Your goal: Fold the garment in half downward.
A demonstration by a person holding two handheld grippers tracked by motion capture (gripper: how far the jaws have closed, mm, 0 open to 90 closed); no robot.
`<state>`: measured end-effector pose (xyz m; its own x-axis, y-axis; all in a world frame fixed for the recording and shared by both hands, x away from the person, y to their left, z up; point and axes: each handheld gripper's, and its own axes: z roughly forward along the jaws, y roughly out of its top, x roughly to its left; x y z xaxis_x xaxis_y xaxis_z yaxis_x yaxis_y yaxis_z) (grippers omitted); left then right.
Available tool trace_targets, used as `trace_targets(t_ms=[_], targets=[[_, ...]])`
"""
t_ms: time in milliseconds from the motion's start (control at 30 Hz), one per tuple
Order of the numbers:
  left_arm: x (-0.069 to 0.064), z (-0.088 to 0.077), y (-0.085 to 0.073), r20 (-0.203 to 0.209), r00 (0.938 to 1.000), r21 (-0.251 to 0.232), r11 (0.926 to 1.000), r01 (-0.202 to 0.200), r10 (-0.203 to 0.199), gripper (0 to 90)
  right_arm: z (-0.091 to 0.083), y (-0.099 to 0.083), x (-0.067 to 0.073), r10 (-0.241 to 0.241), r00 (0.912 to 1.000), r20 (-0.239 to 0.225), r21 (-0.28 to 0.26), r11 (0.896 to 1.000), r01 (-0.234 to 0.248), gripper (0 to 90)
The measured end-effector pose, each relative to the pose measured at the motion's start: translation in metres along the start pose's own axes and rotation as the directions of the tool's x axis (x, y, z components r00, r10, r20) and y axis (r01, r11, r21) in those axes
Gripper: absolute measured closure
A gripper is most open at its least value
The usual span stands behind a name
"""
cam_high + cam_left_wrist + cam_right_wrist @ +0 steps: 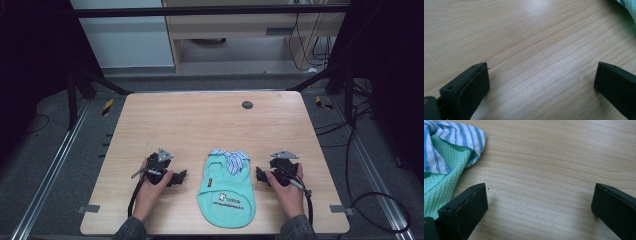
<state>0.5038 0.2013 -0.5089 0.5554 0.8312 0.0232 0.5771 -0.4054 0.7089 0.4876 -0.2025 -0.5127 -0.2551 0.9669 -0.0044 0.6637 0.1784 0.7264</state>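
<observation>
A small mint-green garment [226, 194] is laid flat on the wooden surface [200, 125], near its front edge and a little right of centre. A blue-and-white striped collar [232, 159] is seen at the garment's far end, and a small printed patch with lettering is found on its near half.

The left tool [176, 177] is held by the left hand [152, 182] to the left of the garment, apart from it, with its jaws spread wide over bare wood; in the left gripper view only a corner of the green fabric [627, 6] is caught at the upper right. The right tool [261, 175] is held by the right hand [286, 186] just beside the garment's right edge. Its jaws are likewise spread wide with nothing between them, and in the right gripper view the striped collar [456, 137] and green knit [441, 180] are seen beside one jaw.

A small dark round disc [247, 104] is set in the surface near the far edge.
</observation>
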Motion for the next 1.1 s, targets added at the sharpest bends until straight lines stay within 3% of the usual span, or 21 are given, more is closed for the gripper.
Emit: trace_targets(t_ms=[300,367,433,467,500,633,667,767,800,833,867,900,967,1000,1067,1100], targets=[[0.000,0.000,0.001,0.022,0.9997,0.000,0.9999,-0.014,0.014,0.0,0.002,0.002,-0.003,-0.016,0.9997,-0.020,0.000,1.000,0.016,2.2],[0.001,0.001,0.001,0.028,0.9993,-0.002,0.9997,-0.024,0.024,0.0,0.002,0.003,-0.004,-0.019,0.9996,-0.019,-0.014,1.000,0.019,8.5],[0.001,-0.001,0.001,0.046,0.9979,-0.007,0.9989,-0.047,0.047,0.9,0.000,0.002,-0.007,-0.018,0.9993,-0.033,-0.051,0.999,0.016,23.6],[0.001,-0.002,0.001,0.048,0.9974,-0.006,0.9985,-0.054,0.054,3.7,-0.002,0.002,-0.009,-0.014,0.9986,-0.050,-0.060,0.998,0.011,25.7],[0.001,-0.004,0.001,0.045,0.9976,-0.003,0.9987,-0.052,0.052,7.8,-0.006,0.003,-0.010,-0.008,0.9983,-0.057,-0.080,0.997,0.004,34.8],[-0.001,-0.008,0.007,0.035,0.9987,-0.019,0.9991,-0.037,0.038,9.1,-0.014,0.005,-0.007,-0.039,0.9963,-0.077,-0.123,0.992,0.029,41.8],[-0.004,-0.010,0.014,0.044,0.9982,-0.037,0.9985,-0.039,0.041,9.1,-0.015,0.007,-0.004,-0.063,0.9938,-0.091,-0.120,0.991,0.052,44.8],[-0.008,-0.010,0.023,0.069,0.9961,-0.057,0.9970,-0.052,0.056,9.2,-0.016,0.011,0.000,-0.077,0.9905,-0.114,-0.114,0.991,0.064,48.4],[-0.010,-0.009,0.029,0.079,0.9944,-0.057,0.9963,-0.065,0.069,9.8,-0.016,0.019,0.005,-0.115,0.9852,-0.127,-0.112,0.989,0.100,51.0],[-0.012,-0.008,0.035,0.087,0.9927,-0.059,0.9951,-0.079,0.084,9.8,-0.016,0.019,0.005,-0.115,0.9852,-0.127,-0.112,0.989,0.100,51.0],[-0.013,-0.006,0.050,0.104,0.9907,-0.072,0.9942,-0.079,0.087,14.3,-0.016,0.028,0.009,-0.143,0.9798,-0.140,-0.108,0.986,0.128,55.9],[-0.013,-0.006,0.050,0.104,0.9907,-0.072,0.9942,-0.079,0.087,16.8,-0.016,0.028,0.009,-0.143,0.9798,-0.140,-0.108,0.986,0.128,55.9],[-0.013,-0.004,0.064,0.140,0.9870,-0.084,0.9942,-0.067,0.079,17.5,-0.012,0.039,0.014,-0.158,0.9738,-0.163,-0.089,0.985,0.145,61.6],[-0.015,-0.002,0.074,0.158,0.9839,-0.085,0.9938,-0.072,0.084,20.8,-0.007,0.046,0.017,-0.155,0.9679,-0.198,-0.076,0.987,0.142,66.3],[-0.018,0.003,0.087,0.169,0.9795,-0.073,0.9924,-0.099,0.110,21.4,-0.005,0.050,0.018,-0.168,0.9638,-0.207,-0.073,0.985,0.156,68.8],[-0.020,0.008,0.094,0.195,0.9739,-0.054,0.9928,-0.107,0.116,24.0,-0.003,0.052,0.019,-0.181,0.9611,-0.209,-0.074,0.983,0.169,71.2]])
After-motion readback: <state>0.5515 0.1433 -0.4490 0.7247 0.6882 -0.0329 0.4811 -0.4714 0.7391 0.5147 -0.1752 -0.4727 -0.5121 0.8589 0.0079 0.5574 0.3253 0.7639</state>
